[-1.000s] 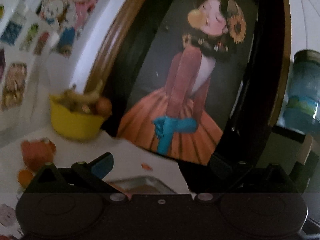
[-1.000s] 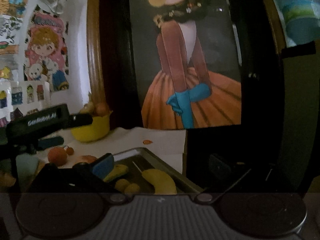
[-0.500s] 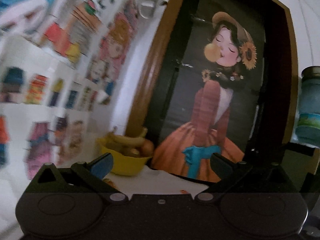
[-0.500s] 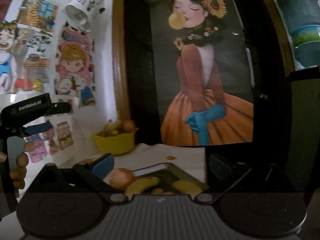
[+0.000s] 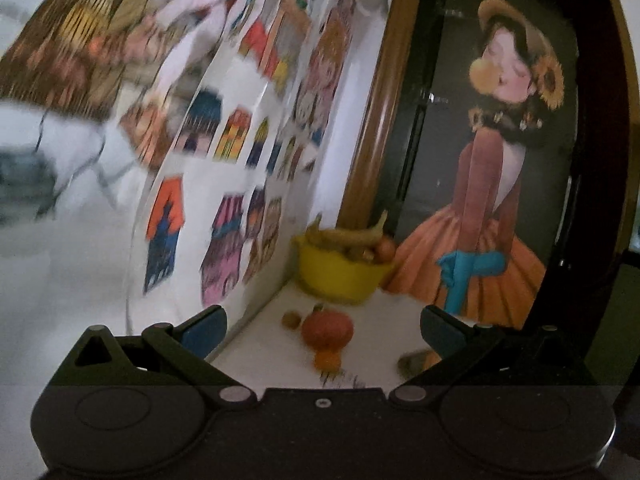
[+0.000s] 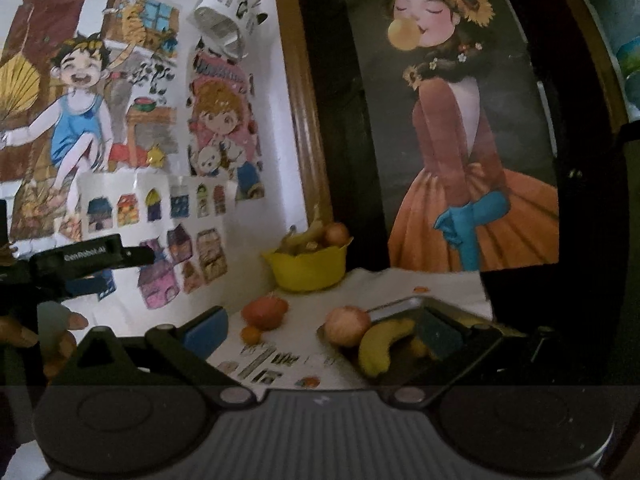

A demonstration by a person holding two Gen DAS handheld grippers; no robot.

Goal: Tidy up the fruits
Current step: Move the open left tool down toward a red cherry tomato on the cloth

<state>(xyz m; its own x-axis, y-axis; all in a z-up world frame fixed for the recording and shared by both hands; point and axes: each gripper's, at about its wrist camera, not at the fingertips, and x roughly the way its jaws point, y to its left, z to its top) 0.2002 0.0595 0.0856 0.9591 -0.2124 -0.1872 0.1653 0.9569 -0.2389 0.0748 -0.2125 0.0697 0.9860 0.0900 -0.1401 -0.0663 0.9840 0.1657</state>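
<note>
A yellow bowl (image 6: 308, 266) (image 5: 340, 274) with bananas and round fruit stands at the back of the white table. In front of it lie a red-orange fruit (image 6: 265, 311) (image 5: 327, 330) and a small orange one (image 6: 251, 334) (image 5: 327, 360). A metal tray (image 6: 404, 304) at the right holds an apple (image 6: 347, 325) and a banana (image 6: 380, 346). My right gripper (image 6: 320, 332) is open above the table, its right finger over the tray. My left gripper (image 5: 320, 328) is open and empty, raised over the loose fruit; it shows at the left of the right wrist view (image 6: 92, 264).
A wall of cartoon drawings (image 6: 120, 120) runs along the left. A large framed picture of a girl in an orange dress (image 6: 460, 140) leans behind the bowl. A blue bottle (image 6: 616, 20) stands at far right. A hand (image 6: 52, 332) holds the left gripper.
Both views swung up and left, then back down. The left wrist view now faces the drawings wall and the loose fruit. Tray and fruit are back in the right wrist view.
</note>
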